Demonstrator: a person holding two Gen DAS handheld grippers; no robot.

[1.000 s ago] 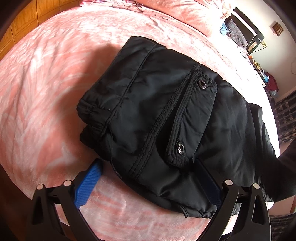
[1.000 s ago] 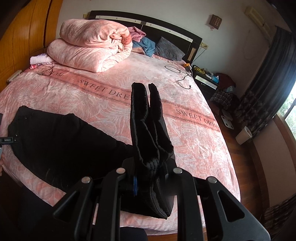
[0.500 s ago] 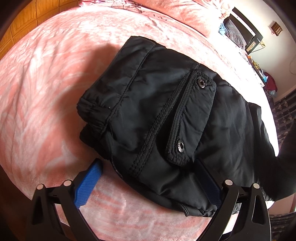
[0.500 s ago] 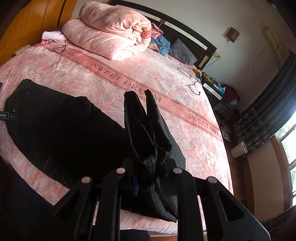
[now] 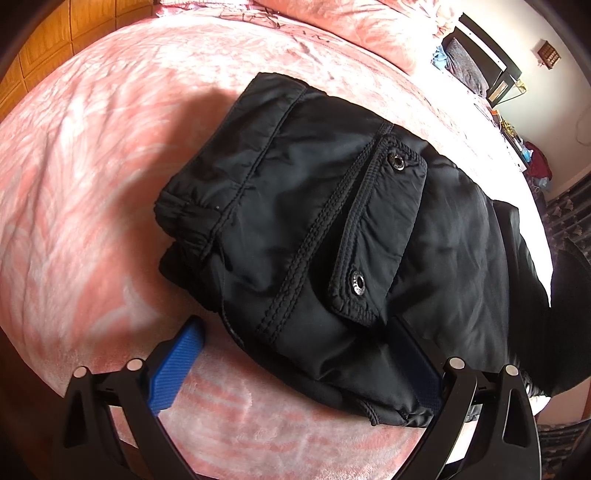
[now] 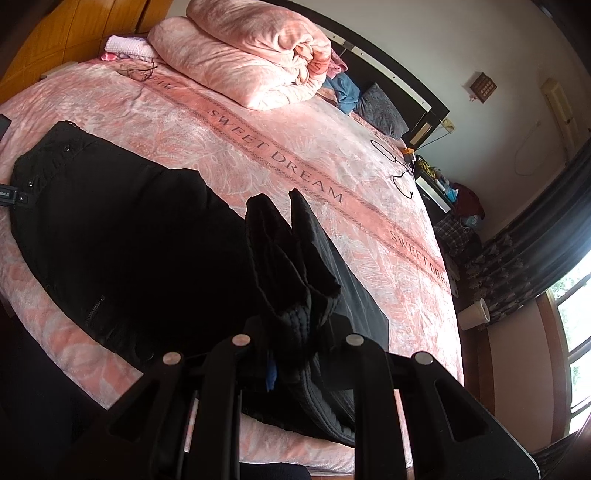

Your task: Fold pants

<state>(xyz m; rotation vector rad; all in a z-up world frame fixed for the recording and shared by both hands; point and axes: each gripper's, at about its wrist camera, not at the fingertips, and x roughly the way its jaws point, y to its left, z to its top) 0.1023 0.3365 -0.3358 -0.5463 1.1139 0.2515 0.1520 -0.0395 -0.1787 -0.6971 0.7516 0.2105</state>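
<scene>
Black pants lie on the pink bed cover, waistband and snap pocket flap facing up. My left gripper stands open at the pants' near edge, its blue pads on either side of the fabric without pressing it. In the right wrist view the pants stretch across the bed's left side. The leg cuffs stick up between the fingers of my right gripper, which is shut on them just above the bed. The left gripper's tip shows at the waist end.
A folded pink duvet and a grey pillow lie near the headboard. A black cable lies by the bed's right edge. A white bin stands on the floor by the curtain. Wooden panelling runs along the left.
My right gripper has sunk toward the bed and rolled, carrying the cuffs lower and nearer the lying pants. The left gripper and the waist end have stayed put.
</scene>
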